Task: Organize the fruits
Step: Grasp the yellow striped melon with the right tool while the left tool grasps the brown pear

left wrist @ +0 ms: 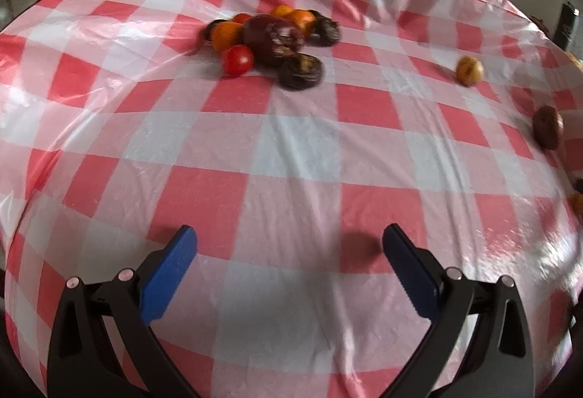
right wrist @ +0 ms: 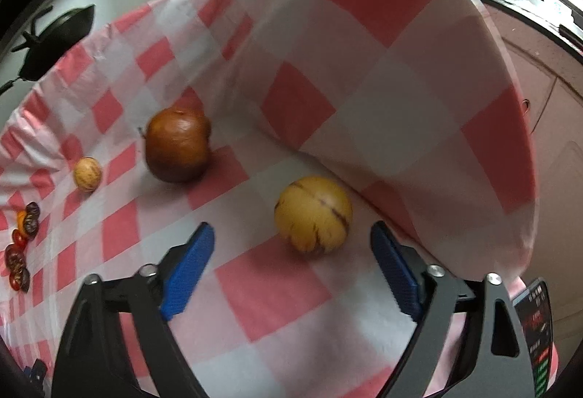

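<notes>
We hold our left gripper (left wrist: 289, 241) angled down, jaws spread wide and empty; our right gripper (right wrist: 291, 239) tilts down too, jaws apparently apart, nothing gripped.

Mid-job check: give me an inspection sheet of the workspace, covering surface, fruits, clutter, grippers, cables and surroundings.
Surface: red-and-white checked tablecloth, wrinkled, one edge folded up at right.
Job's things: fruit cluster grouped; yellow striped fruit, brown fruit, small tan fruit loose.
Clutter: nothing seen.
Grippers: left gripper open, empty; right gripper open, yellow fruit just ahead, untouched.
Cables: nothing seen.
Surroundings: dark pan beyond the table.
</notes>
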{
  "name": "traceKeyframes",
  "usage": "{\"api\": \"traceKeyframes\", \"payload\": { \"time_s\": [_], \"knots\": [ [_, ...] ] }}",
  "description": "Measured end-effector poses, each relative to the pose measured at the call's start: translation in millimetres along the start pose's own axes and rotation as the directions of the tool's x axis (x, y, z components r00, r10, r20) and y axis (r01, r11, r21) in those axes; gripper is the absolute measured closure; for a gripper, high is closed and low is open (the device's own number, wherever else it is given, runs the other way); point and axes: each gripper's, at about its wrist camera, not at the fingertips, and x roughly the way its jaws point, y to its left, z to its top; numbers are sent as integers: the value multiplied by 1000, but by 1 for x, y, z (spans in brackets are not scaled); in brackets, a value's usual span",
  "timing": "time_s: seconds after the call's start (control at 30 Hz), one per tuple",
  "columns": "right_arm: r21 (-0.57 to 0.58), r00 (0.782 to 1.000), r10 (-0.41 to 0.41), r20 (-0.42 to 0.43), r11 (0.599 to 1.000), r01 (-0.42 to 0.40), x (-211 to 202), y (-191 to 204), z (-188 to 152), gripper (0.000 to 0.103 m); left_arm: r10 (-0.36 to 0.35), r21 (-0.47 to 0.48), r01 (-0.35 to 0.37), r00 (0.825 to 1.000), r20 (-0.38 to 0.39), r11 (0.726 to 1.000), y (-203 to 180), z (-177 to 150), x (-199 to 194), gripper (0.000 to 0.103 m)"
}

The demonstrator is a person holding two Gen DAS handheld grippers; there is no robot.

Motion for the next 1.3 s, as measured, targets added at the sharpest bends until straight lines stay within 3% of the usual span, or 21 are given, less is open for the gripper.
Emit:
{"api": "traceKeyframes", "payload": {
  "time_s": [0.07,0.17,0.2,0.3,0.4,0.57,0.67,0.77,0.8,0.83,0.87,0.9,0.93,1.07,1.3],
  "knots": [
    [-14,998,-23,-53,1000,22,13,0,5,36,-70,-12,70,998,-4,997,-5,0,-3,1],
    [-41,998,-55,-41,998,53,13,3,4,56,-177,3,178,984,-25,984,-37,12,-2,1],
    [-47,998,-52,-34,998,51,13,4,4,58,-191,29,192,981,-27,981,-50,16,-2,1],
    [-20,1000,-20,-17,1000,20,9,-1,3,58,-236,176,234,972,-13,956,-123,34,3,1],
    [23,998,-17,61,1000,16,-7,-8,-1,58,-263,308,250,965,0,918,-198,50,14,1],
    [115,991,-24,133,993,9,-19,-14,-6,58,-340,393,312,941,0,865,-292,76,38,1],
    [164,985,-19,173,986,-10,-24,-19,-5,58,-343,443,306,939,3,843,-335,84,49,1],
    [182,978,-4,208,983,-35,-33,-22,-5,58,-315,463,278,949,2,842,-366,88,64,1],
    [178,977,0,212,983,-39,-34,-21,-6,58,-308,463,273,951,0,843,-370,90,69,2],
    [172,977,5,212,984,-43,-34,-18,-6,58,-292,463,257,956,4,849,-377,91,75,10],
    [165,979,15,205,985,-49,-33,-17,-7,58,-278,465,247,960,-2,850,-381,93,80,19],
    [157,980,23,197,986,-55,-31,-15,-8,58,-282,464,259,959,-21,847,-384,94,83,38],
    [153,981,26,191,987,-56,-29,-13,-8,58,-303,446,287,952,-37,848,-382,94,84,40],
    [128,979,41,198,989,-68,-31,-8,-8,57,-289,421,263,957,-3,868,-359,88,77,41],
    [48,980,107,170,992,-116,-28,11,-10,58,-248,279,222,967,62,934,-248,66,46,41]
  ]
}}
